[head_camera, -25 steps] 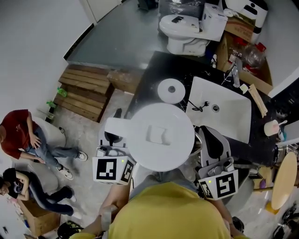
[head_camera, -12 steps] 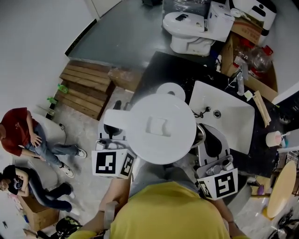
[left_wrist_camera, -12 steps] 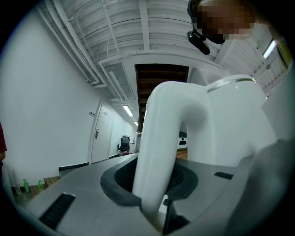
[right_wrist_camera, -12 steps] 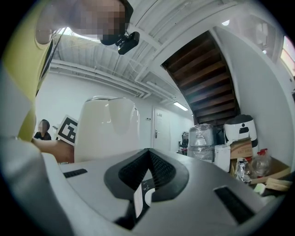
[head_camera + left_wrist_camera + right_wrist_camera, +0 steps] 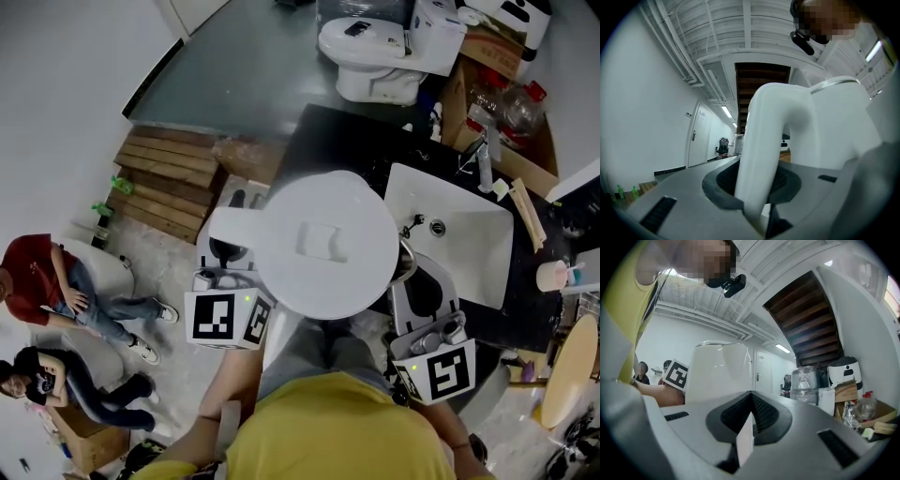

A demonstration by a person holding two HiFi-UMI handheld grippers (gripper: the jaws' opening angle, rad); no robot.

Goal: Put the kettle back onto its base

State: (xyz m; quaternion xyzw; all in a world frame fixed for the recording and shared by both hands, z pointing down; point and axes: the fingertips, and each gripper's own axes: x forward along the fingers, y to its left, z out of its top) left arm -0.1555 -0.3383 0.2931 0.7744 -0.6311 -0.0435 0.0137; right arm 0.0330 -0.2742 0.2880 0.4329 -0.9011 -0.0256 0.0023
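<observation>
In the head view, the kettle [image 5: 323,244] is being held over the dark counter [image 5: 314,141]. Its handle [image 5: 230,251], at nine o'clock, is being clamped by the left gripper [image 5: 223,277], and the right gripper [image 5: 420,281] is being kept beside it at four o'clock. The base is being hidden, presumably beneath the kettle, so seating is judged not yet done. In the left gripper view, the jaws are being pressed onto the handle. In the right gripper view, the jaws are being held together on nothing, with the kettle at ten o'clock.
</observation>
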